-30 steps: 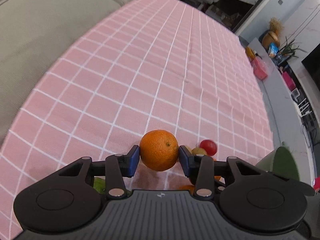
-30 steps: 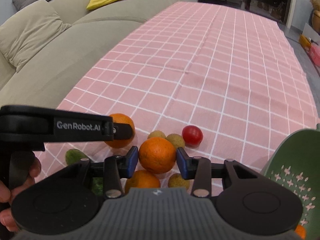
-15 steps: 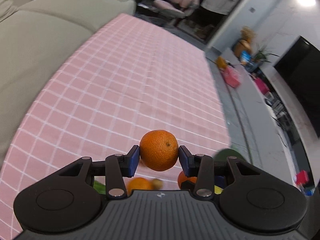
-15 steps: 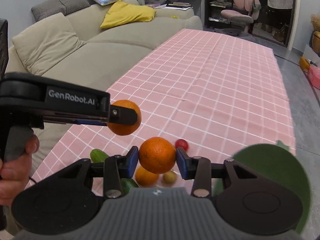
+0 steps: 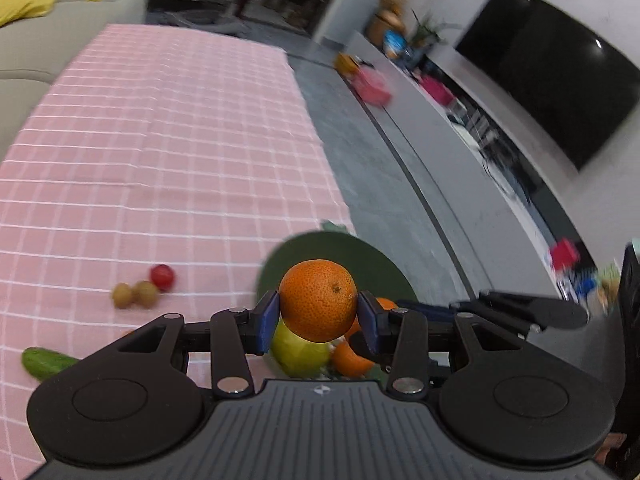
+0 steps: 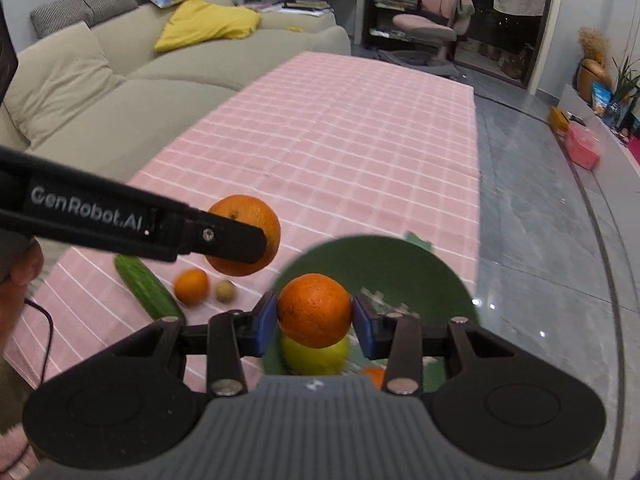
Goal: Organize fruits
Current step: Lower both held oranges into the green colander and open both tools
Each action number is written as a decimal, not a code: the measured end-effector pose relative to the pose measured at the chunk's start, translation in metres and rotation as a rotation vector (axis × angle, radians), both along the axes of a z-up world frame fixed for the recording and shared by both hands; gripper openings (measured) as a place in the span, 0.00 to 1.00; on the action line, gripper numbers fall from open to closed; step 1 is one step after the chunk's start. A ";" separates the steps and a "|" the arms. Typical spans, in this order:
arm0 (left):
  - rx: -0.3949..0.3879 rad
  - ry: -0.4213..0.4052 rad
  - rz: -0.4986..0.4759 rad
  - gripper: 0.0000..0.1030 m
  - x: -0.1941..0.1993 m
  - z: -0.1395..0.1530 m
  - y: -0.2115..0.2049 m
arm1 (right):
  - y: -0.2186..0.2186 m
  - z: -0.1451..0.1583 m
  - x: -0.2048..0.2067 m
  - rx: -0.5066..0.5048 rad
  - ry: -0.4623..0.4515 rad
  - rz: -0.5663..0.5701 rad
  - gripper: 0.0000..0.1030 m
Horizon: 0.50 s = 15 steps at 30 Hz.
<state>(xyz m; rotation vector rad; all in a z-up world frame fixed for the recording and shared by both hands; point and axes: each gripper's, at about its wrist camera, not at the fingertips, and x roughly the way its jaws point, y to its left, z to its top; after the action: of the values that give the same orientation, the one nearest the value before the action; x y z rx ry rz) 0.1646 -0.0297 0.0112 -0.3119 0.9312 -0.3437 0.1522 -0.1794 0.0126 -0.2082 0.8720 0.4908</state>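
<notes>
My left gripper (image 5: 318,316) is shut on an orange (image 5: 318,300), held in the air over the green bowl (image 5: 320,250). My right gripper (image 6: 314,322) is shut on a second orange (image 6: 314,310), also above the green bowl (image 6: 380,264). The bowl holds a yellow-green fruit (image 6: 314,356) and a small orange (image 6: 374,376). The left gripper's arm and its orange (image 6: 248,232) show in the right wrist view, to the left of the bowl and raised.
On the pink checked cloth (image 6: 340,152) lie a cucumber (image 6: 146,288), a small orange (image 6: 192,286), small brown fruits (image 5: 134,294) and a red tomato (image 5: 162,277). A sofa (image 6: 100,92) runs along the left. Grey floor (image 6: 540,220) lies right of the cloth.
Both grippers have risen and swung right with their oranges, from above the loose fruits to above the green bowl.
</notes>
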 end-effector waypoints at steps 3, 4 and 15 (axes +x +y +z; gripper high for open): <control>0.041 0.030 -0.041 0.46 0.009 -0.014 -0.019 | -0.013 -0.011 0.006 -0.038 0.023 0.000 0.37; 0.060 0.043 -0.056 0.46 0.013 -0.019 -0.025 | -0.016 -0.015 0.010 -0.048 0.028 0.000 0.37; 0.221 0.107 -0.146 0.46 0.039 -0.061 -0.050 | -0.024 -0.059 0.046 -0.179 0.070 0.045 0.37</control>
<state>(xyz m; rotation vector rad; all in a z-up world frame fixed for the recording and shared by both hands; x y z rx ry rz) 0.2037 -0.0800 -0.0496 -0.0599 1.0901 -0.3570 0.1983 -0.2031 -0.0461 -0.3771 0.9825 0.4642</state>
